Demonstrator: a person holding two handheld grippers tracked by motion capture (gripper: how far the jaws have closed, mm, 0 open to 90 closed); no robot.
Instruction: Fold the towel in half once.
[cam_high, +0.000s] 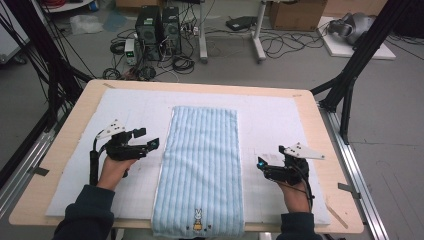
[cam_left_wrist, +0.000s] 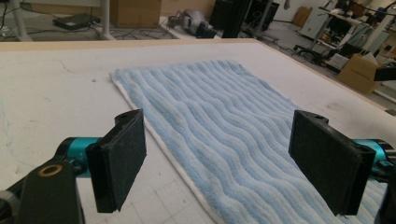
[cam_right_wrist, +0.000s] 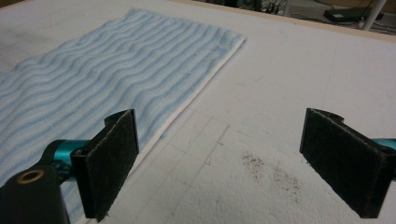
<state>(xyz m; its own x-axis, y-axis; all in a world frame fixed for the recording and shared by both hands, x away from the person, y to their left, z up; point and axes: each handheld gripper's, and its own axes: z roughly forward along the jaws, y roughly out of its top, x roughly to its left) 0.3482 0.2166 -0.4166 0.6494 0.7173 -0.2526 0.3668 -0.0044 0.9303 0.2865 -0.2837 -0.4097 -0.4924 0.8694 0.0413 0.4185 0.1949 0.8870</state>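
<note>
A light blue ribbed towel (cam_high: 202, 165) lies flat as a long strip down the middle of the white mat, with a small rabbit picture (cam_high: 198, 220) at its near end, which hangs over the table's front edge. My left gripper (cam_high: 147, 138) hovers just left of the towel's left edge, open, with nothing between its jaws. In the left gripper view the towel (cam_left_wrist: 224, 121) stretches ahead between the open pads (cam_left_wrist: 119, 163). My right gripper (cam_high: 263, 159) sits on the mat a little right of the towel, open and empty. In the right gripper view the towel (cam_right_wrist: 107, 70) lies to the left, beyond the left pad (cam_right_wrist: 109, 163).
The white mat (cam_high: 280, 115) covers most of the wooden table (cam_high: 65, 150). Dark specks (cam_right_wrist: 271, 172) mark the mat near my right gripper. On the floor behind the table stand computer towers (cam_high: 157, 30), cables and black frame legs (cam_high: 350, 75).
</note>
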